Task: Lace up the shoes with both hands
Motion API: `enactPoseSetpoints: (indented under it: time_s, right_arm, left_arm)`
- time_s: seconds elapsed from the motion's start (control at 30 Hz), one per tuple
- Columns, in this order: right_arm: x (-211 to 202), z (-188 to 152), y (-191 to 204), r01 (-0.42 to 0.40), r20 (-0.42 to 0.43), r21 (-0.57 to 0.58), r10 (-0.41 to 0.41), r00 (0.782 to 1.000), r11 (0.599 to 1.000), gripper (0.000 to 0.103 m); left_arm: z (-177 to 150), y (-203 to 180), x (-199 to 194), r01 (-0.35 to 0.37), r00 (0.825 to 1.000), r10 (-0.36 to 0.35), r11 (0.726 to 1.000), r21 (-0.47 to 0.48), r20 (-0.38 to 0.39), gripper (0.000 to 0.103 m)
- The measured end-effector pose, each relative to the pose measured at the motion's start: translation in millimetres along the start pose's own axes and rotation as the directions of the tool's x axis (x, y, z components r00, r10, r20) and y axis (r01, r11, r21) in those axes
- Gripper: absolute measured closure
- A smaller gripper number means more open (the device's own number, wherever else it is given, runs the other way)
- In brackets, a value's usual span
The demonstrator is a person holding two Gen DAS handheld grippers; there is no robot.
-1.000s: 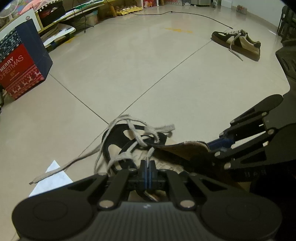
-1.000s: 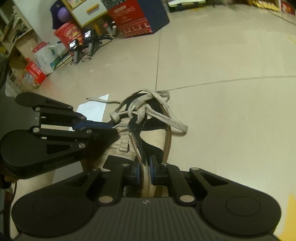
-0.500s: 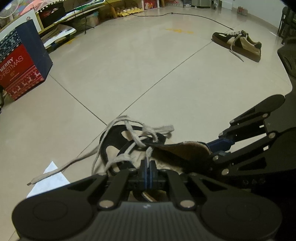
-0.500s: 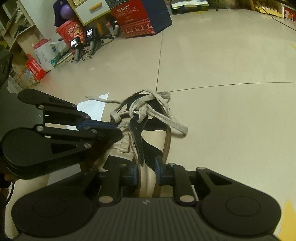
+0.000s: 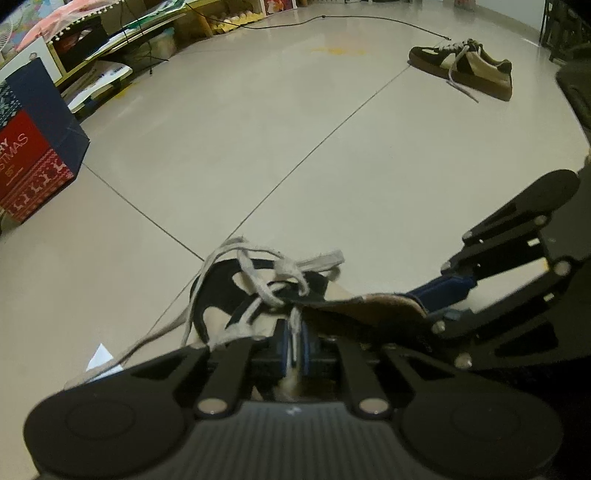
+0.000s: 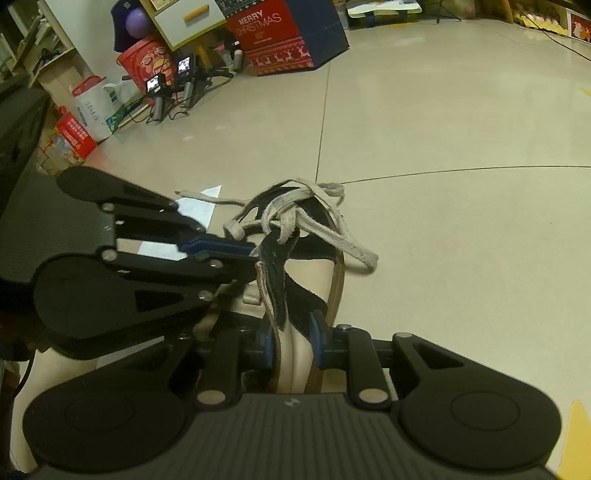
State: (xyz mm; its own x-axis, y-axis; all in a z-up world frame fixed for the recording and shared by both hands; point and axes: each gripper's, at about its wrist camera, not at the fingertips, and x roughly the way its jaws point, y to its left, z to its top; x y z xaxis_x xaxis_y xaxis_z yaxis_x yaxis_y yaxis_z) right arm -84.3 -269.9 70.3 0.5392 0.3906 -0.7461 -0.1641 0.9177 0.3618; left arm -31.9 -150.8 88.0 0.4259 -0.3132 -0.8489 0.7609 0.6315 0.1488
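A cream and black shoe (image 5: 218, 295) lies on the tiled floor, its grey-white laces (image 5: 284, 266) loosely crossed over the front. My left gripper (image 5: 294, 350) has one lace strand running between its blue pads. Its jaws are opening, and a thin gap shows on each side of the strand. My right gripper (image 6: 292, 343) straddles the shoe's side wall (image 6: 295, 306), with both pads against it while its jaws ease open. In the left wrist view the right gripper (image 5: 432, 302) clamps the brown-lined collar. The left gripper (image 6: 251, 251) reaches the lacing from the left in the right wrist view.
A second matching shoe (image 5: 461, 66) lies far off on the floor. A red and blue Christmas box (image 6: 280, 40) stands by shelves with clutter and small cameras (image 6: 173, 85). A white paper scrap (image 6: 195, 206) lies beside the shoe. A black cable (image 5: 369, 18) crosses the far floor.
The left pads, pressed together on the lace before, now stand slightly apart around it. The right jaws have widened on the shoe's side wall. Neither hand has shifted much.
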Motion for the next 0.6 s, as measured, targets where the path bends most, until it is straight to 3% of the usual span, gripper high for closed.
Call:
enactPoseSetpoints:
  time_s: [0.1, 0.2, 0.3, 0.5, 0.6]
  right_arm:
    - [0.0, -0.5, 0.4, -0.002, 0.002, -0.002, 0.002, 1.000, 1.000, 0.080]
    - [0.3, -0.8, 0.9, -0.004, 0.003, -0.006, 0.005, 1.000, 1.000, 0.079]
    - [0.9, -0.5, 2.1, -0.004, 0.001, -0.016, 0.004, 1.000, 1.000, 0.079]
    - [2.2, 1.6, 6.7, 0.003, -0.004, -0.055, -0.004, 1.000, 0.998, 0.076]
    - [4.2, 3.5, 8.4, 0.020, -0.001, -0.062, -0.020, 1.000, 0.998, 0.077]
  left_arm:
    - [2.6, -0.1, 4.0, 0.010, 1.000, -0.010, 1.000, 0.019, -0.004, 0.092]
    - [3.6, 2.9, 6.2, 0.034, 0.999, -0.033, 0.999, 0.022, -0.007, 0.099]
    - [4.8, 6.3, 8.9, 0.046, 0.999, -0.046, 0.999, 0.019, -0.010, 0.099]
    - [4.7, -0.7, 12.3, 0.035, 0.999, -0.035, 0.996, 0.084, 0.002, 0.099]
    - [2.9, -1.6, 8.7, 0.025, 0.999, -0.026, 0.997, 0.067, 0.018, 0.101]
